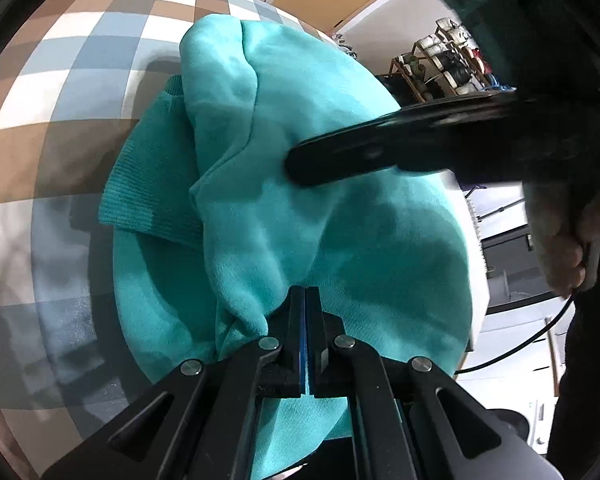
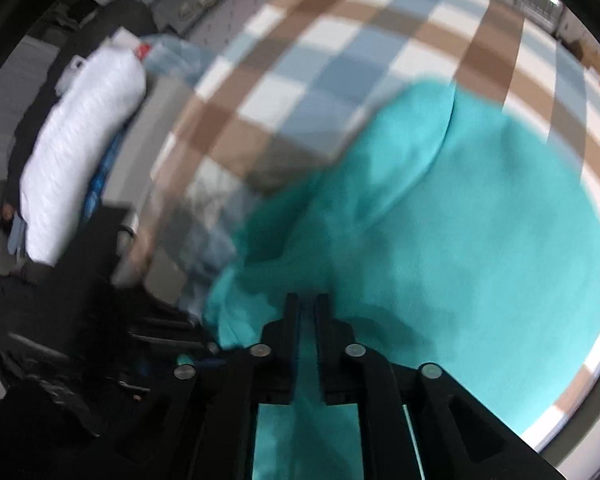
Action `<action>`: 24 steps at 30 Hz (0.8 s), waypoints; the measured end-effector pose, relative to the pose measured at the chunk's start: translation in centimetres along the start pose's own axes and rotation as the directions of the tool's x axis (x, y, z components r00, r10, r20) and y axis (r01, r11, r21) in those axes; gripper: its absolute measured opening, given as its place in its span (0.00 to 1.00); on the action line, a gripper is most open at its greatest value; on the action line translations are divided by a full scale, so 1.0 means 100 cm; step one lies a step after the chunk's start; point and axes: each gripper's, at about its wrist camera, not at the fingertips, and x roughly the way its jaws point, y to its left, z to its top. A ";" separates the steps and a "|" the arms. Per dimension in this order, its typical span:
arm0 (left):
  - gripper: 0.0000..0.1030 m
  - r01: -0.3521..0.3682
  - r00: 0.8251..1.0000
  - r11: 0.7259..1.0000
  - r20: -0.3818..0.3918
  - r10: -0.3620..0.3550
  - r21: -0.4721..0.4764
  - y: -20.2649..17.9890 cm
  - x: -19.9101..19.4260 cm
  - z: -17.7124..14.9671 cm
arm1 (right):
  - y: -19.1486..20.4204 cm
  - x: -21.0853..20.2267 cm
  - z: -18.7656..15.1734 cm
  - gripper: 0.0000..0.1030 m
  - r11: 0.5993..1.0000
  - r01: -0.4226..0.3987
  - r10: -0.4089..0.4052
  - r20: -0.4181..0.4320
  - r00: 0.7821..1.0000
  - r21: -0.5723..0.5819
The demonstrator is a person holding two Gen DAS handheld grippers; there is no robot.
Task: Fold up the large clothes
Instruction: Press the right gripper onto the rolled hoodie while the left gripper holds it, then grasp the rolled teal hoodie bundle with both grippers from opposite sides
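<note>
Left wrist view first: left gripper (image 1: 305, 292) clenched tight, blue pads pressed together, nothing visibly pinched between them, tips resting at the near edge of the teal sweatshirt (image 1: 340, 220). Garment bunched in a rough fold on the checked bedcover (image 1: 80, 60), a ribbed cuff (image 1: 148, 184) poking out on the left side of the pile. Right gripper's black finger reaching in from the right and hanging over the middle of the cloth, with a hand (image 1: 572, 240) on the handle at the frame's edge. Shelves with shoes (image 1: 452, 64) far off in the background.

Over to the right wrist view: heavy blur here. Right gripper (image 2: 307, 300) showing a narrow slit between its fingers; teal visible in that gap, but no telling whether cloth is pinched or merely lying below. Sweatshirt filling the lower right, bedcover beyond, a white bundle (image 2: 84, 140) off to the left past the bed edge.

Risks from here, as a guess: a thin or missed pinch on the right letting the layer slip off mid-lift and dropping the fold crooked; the clenched left tips dragging the near edge and bunching the pile further; the loose cuff staying outside the fold and leaving a lopsided result.
</note>
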 end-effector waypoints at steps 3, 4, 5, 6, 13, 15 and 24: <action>0.00 -0.034 0.999 0.999 0.016 0.034 0.009 -0.007 0.005 -0.004 | -0.003 0.017 0.005 0.05 0.998 -0.017 0.015 0.034 0.999 0.054; 0.00 -0.034 0.999 0.999 0.017 0.034 0.001 -0.006 0.005 -0.004 | -0.003 0.021 0.007 0.04 0.999 -0.015 0.013 0.032 0.999 0.052; 0.00 -0.030 0.999 1.000 0.017 0.030 -0.008 -0.005 0.005 -0.003 | 0.001 0.025 0.010 0.03 0.999 -0.009 0.007 0.031 0.999 0.046; 0.00 -0.027 1.000 1.000 0.014 0.027 -0.015 -0.004 0.005 -0.003 | 0.002 0.028 0.011 0.03 0.999 0.000 -0.001 0.021 1.000 0.052; 0.00 0.020 1.000 0.999 0.003 -0.020 -0.051 0.006 -0.005 0.004 | 0.015 0.029 0.012 0.01 0.993 0.093 -0.096 0.057 0.994 0.066; 0.00 0.046 0.999 0.998 0.000 -0.046 -0.051 0.006 0.001 -0.002 | 0.010 0.013 0.002 0.03 0.995 0.039 -0.049 0.104 0.993 0.096; 0.00 0.174 0.984 0.982 0.059 -0.169 -0.075 0.023 -0.047 -0.005 | -0.034 -0.082 -0.156 0.53 0.905 -0.353 0.169 0.559 0.812 0.240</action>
